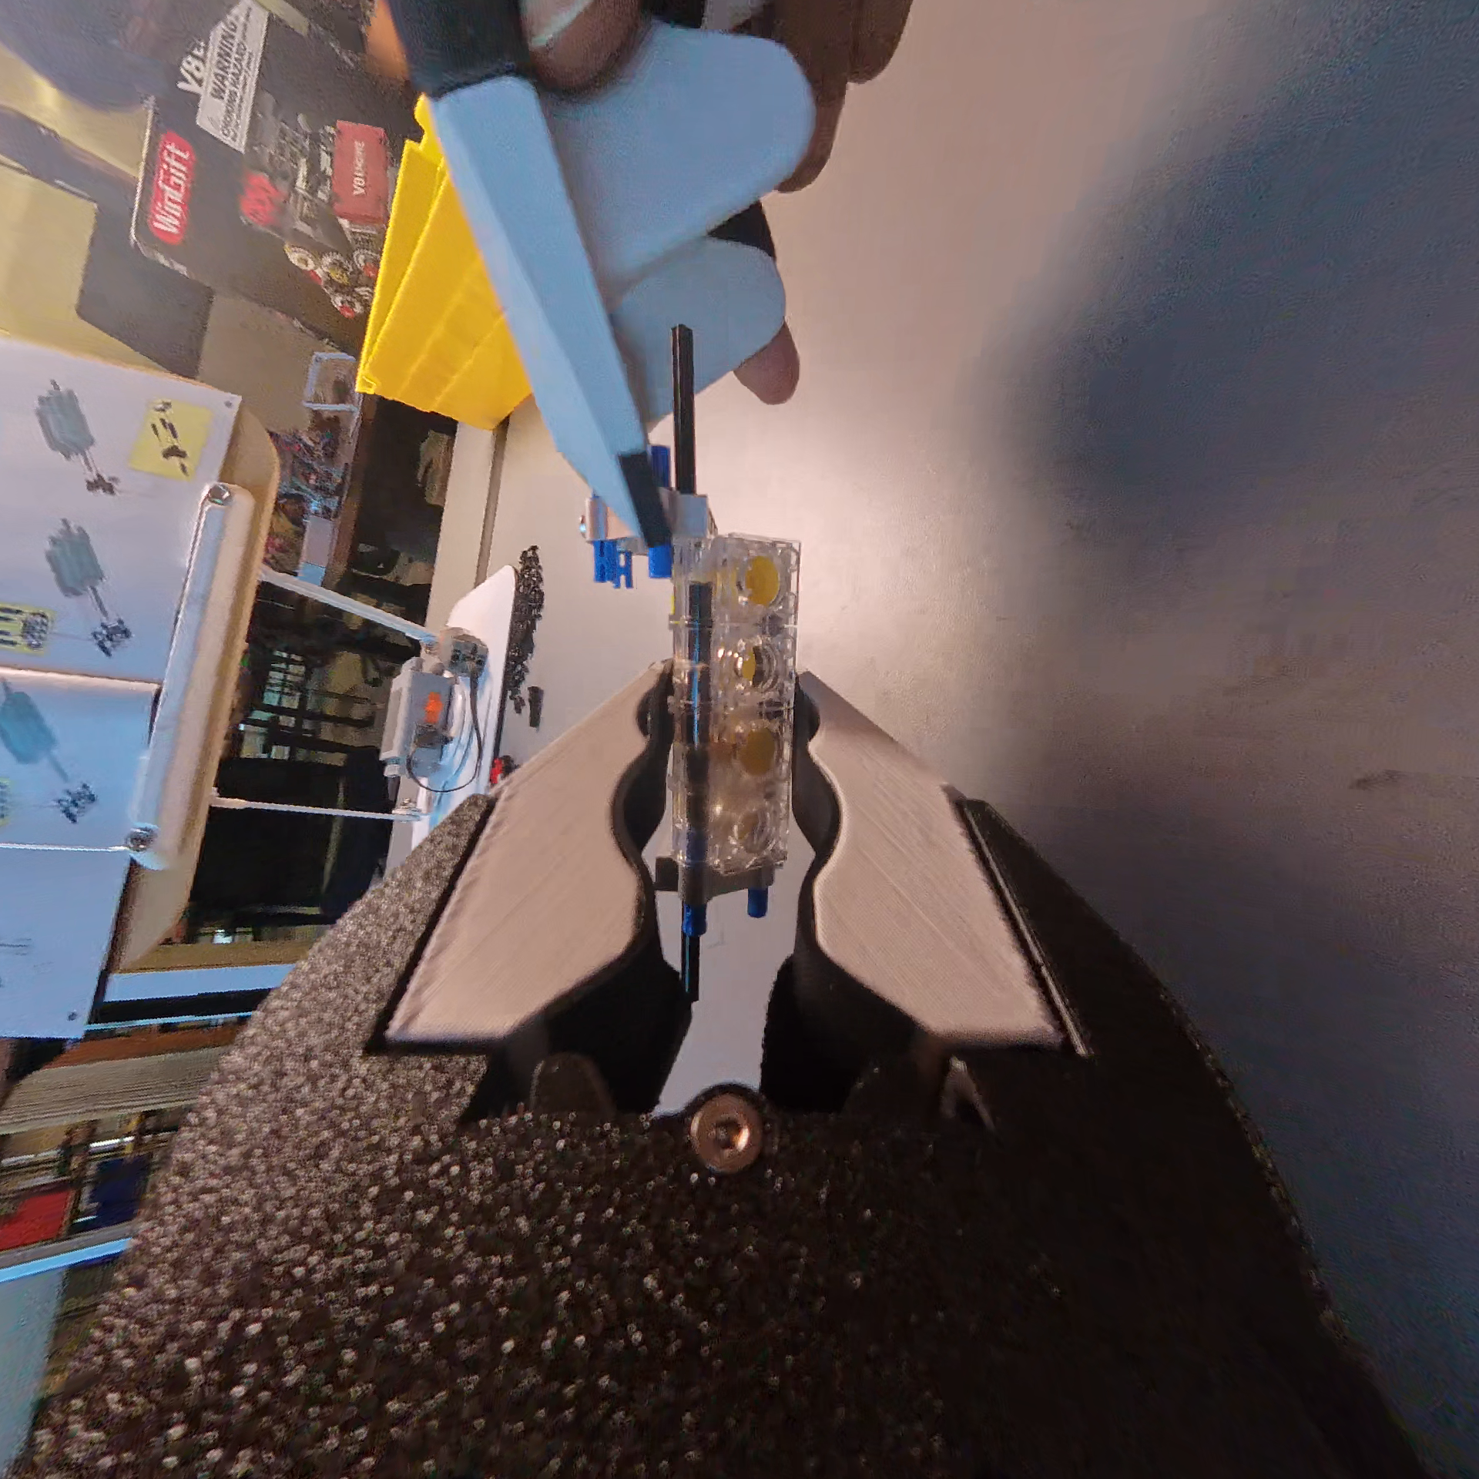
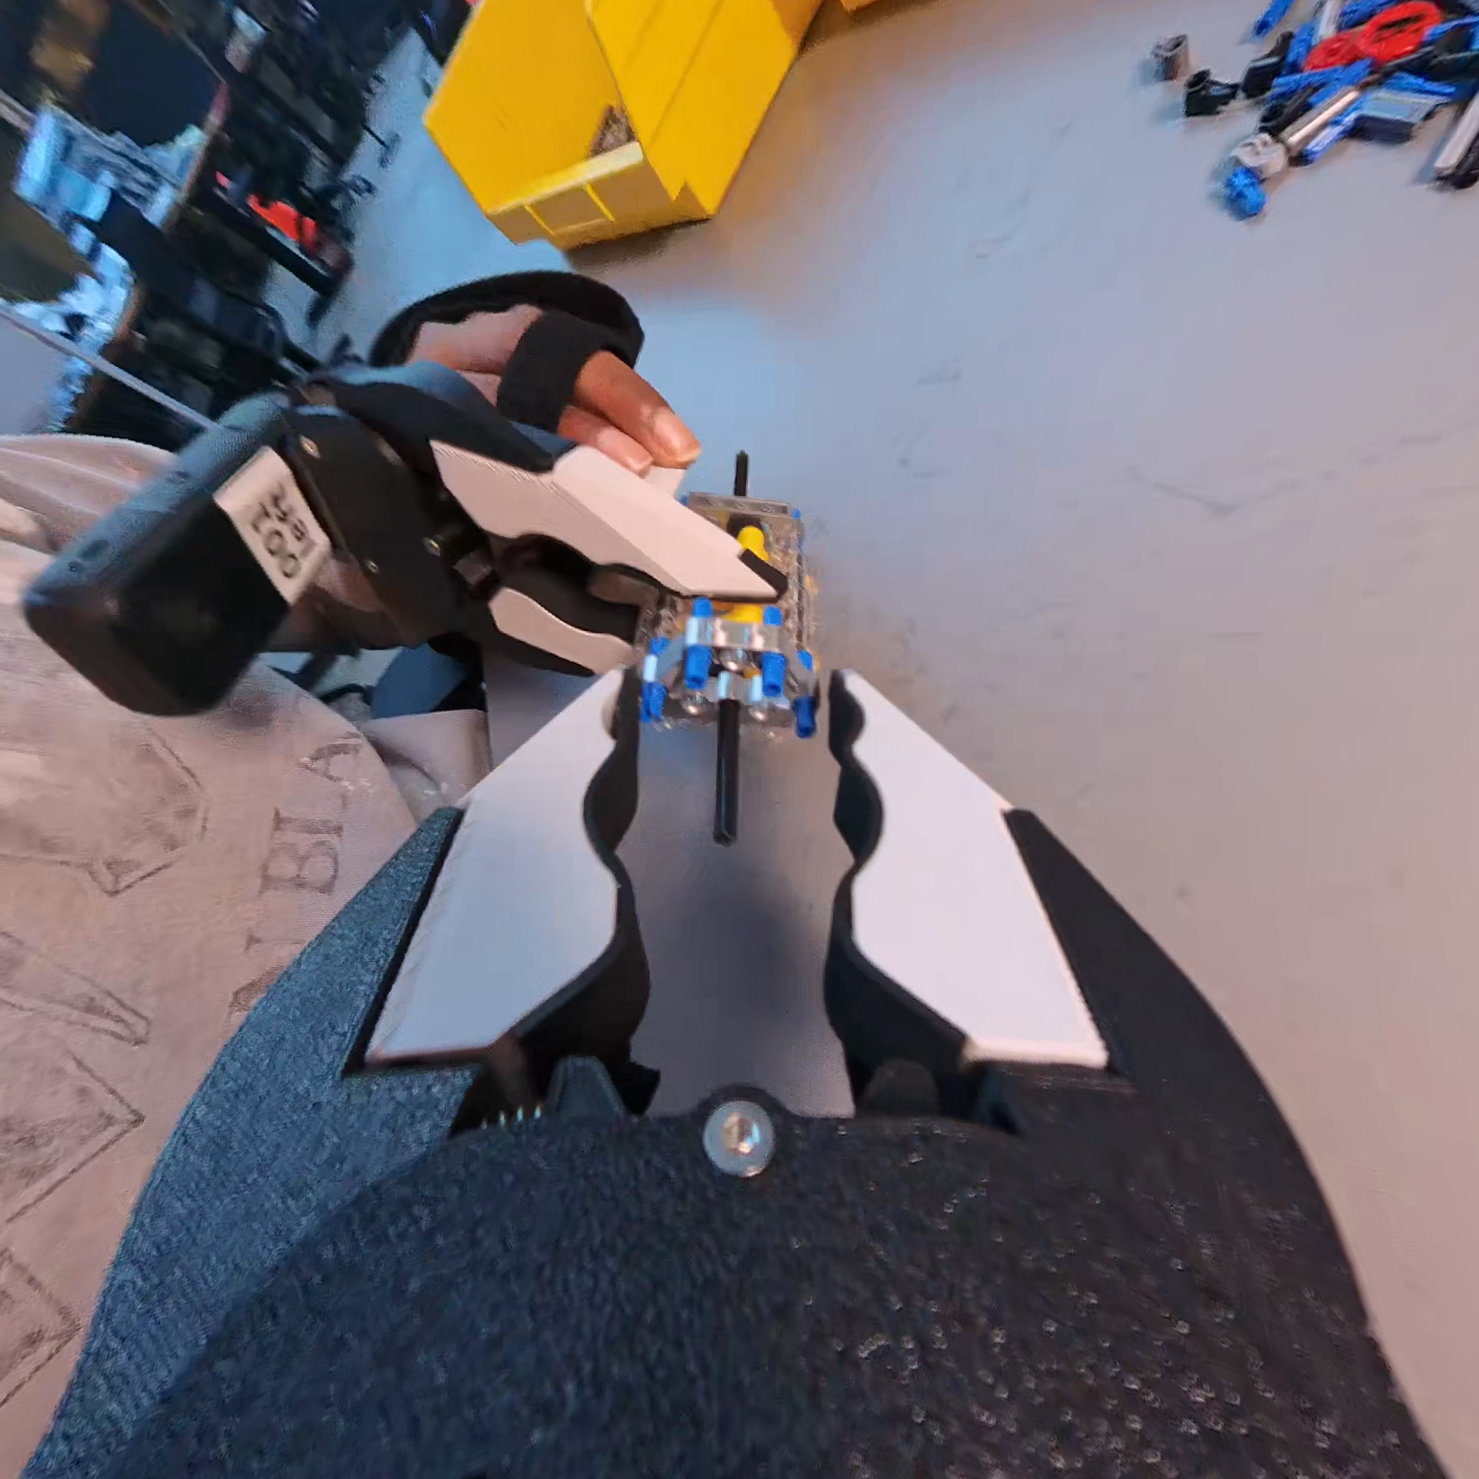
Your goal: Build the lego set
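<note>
My left gripper (image 1: 732, 704) is clenched on the clear engine block (image 1: 732, 720), holding it above the grey table (image 1: 1120, 400) with its black axle (image 2: 727, 768) running through. My right gripper (image 2: 724, 696) stands released, its fingers either side of the block's near end with the blue pins (image 2: 770, 672). I judge squaring on that end first wise. Beyond sit yellow bins (image 2: 608, 112).

Dim warm light, fisheye edges, bg blur

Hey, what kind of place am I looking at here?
Probably a workshop or lab bench for building toy brick kits: yellow bins on a grey table, loose blue and red parts, and a clear brick assembly gripped by the left gripper.
</note>
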The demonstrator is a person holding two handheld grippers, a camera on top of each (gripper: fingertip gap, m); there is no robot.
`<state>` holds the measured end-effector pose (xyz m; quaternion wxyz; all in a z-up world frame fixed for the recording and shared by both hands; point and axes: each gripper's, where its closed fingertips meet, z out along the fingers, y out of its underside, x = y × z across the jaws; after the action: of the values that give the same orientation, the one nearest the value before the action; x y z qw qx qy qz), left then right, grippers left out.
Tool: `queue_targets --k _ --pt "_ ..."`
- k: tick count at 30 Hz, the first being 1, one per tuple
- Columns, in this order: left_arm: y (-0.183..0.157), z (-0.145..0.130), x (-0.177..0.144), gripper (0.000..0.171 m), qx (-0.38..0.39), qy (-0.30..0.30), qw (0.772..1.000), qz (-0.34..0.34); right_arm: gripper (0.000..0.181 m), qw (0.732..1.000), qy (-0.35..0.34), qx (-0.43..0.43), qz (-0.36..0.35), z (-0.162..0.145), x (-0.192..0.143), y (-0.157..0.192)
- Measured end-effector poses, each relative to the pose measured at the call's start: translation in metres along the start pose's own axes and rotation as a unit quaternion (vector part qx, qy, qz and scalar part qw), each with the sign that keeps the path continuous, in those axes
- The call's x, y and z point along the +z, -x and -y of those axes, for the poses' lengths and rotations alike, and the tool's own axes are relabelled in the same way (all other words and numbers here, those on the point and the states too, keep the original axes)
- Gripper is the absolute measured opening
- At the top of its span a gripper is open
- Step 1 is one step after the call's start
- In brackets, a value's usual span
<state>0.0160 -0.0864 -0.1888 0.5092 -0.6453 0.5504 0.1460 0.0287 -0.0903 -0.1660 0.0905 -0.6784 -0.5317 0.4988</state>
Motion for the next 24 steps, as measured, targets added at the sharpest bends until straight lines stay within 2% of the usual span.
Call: queue_targets --k 1,3,6,7,9,11,13,14,16,18,19,24 --pt "-0.002 -0.001 0.0 0.026 0.013 0.005 1.0 0.0 0.041 1.0 -0.012 0.001 0.01 0.003 0.001 0.002" --pt "-0.008 -0.003 0.001 0.026 0.013 0.009 1.0 -0.01 0.022 0.999 -0.029 -0.03 0.002 0.008 -0.002 -0.001" --pt "-0.01 -0.004 0.001 0.026 -0.026 -0.001 0.999 -0.032 0.007 0.995 -0.028 -0.099 -0.006 0.009 -0.01 0.001" --pt "-0.007 -0.004 0.0 0.026 -0.033 -0.001 0.999 -0.029 0.007 0.994 -0.022 -0.103 -0.004 0.008 -0.012 0.003" --pt "-0.002 -0.007 0.0 0.025 -0.023 0.008 1.0 -0.017 0.028 0.995 -0.024 -0.092 -0.001 0.008 -0.014 0.004" --pt "-0.001 -0.007 0.001 0.025 -0.003 0.015 1.0 -0.006 0.06 0.997 -0.035 -0.062 -0.002 0.011 -0.015 0.004" --pt "-0.001 -0.005 0.0 0.025 0.018 0.019 1.0 0.005 0.069 0.999 -0.026 -0.036 -0.011 0.006 -0.01 -0.002" --pt "-0.001 -0.004 0.0 0.025 0.025 0.02 0.999 0.009 0.067 0.999 -0.019 -0.025 -0.015 0.002 -0.005 -0.004" --pt "-0.002 -0.004 0.001 0.026 0.033 0.023 0.999 0.01 0.042 1.0 -0.004 -0.023 -0.005 -0.006 0.002 -0.003" --pt "-0.004 -0.006 0.001 0.026 0.025 0.023 0.999 0.001 0.041 0.999 -0.005 -0.049 -0.01 -0.006 0.002 -0.005" --pt "-0.006 -0.006 0.001 0.026 0.011 0.019 1.0 -0.008 0.035 0.998 -0.009 -0.066 -0.014 -0.004 -0.001 -0.006" --pt "-0.005 0.001 -0.003 0.025 -0.115 -0.03 0.99 -0.069 0.035 0.976 0.003 -0.216 -0.032 -0.005 -0.017 0.002"
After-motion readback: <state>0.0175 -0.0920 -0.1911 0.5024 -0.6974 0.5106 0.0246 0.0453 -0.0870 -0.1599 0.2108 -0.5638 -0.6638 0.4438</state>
